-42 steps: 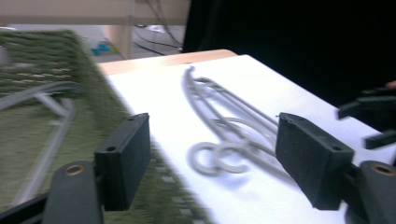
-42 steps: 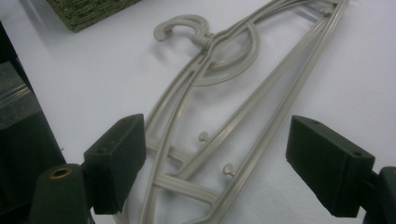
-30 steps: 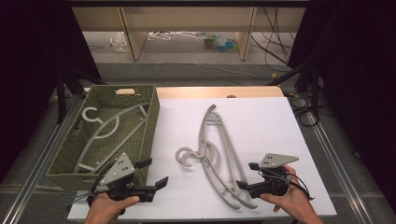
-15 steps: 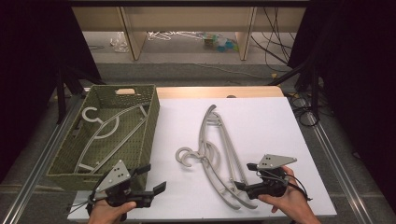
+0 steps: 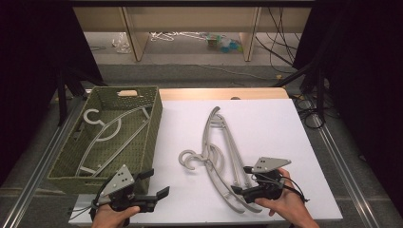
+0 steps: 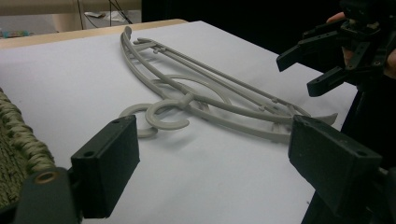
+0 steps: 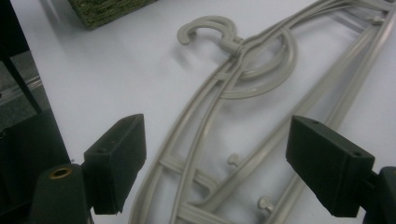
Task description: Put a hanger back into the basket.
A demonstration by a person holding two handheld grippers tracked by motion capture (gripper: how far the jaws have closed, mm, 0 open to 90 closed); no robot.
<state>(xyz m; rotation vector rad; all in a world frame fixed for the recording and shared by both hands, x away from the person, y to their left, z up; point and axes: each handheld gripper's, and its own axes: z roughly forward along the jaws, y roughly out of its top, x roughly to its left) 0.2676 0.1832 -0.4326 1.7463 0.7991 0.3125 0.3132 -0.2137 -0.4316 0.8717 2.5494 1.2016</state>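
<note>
Two grey plastic hangers (image 5: 216, 152) lie stacked on the white table top, hooks pointing left. A third grey hanger (image 5: 107, 130) lies inside the green woven basket (image 5: 154, 121). My right gripper (image 5: 241, 180) is open at the near end of the stacked hangers (image 7: 243, 70), and the right gripper (image 7: 219, 158) has its jaws either side of their arms. My left gripper (image 5: 156, 183) is open near the table's front edge, beside the basket's near corner. The left gripper (image 6: 219, 163) points at the hangers (image 6: 201, 93) and holds nothing.
The white sheet (image 5: 266, 123) covers most of the table, with bare room to the hangers' right and far side. The basket takes up the left side. Metal rails (image 5: 332, 147) run along both table sides. Shelves and cables lie beyond the far edge.
My left gripper has drawn back a little toward the table's near edge. My right gripper has shifted slightly left over the near end of the hangers. The hangers have not moved.
</note>
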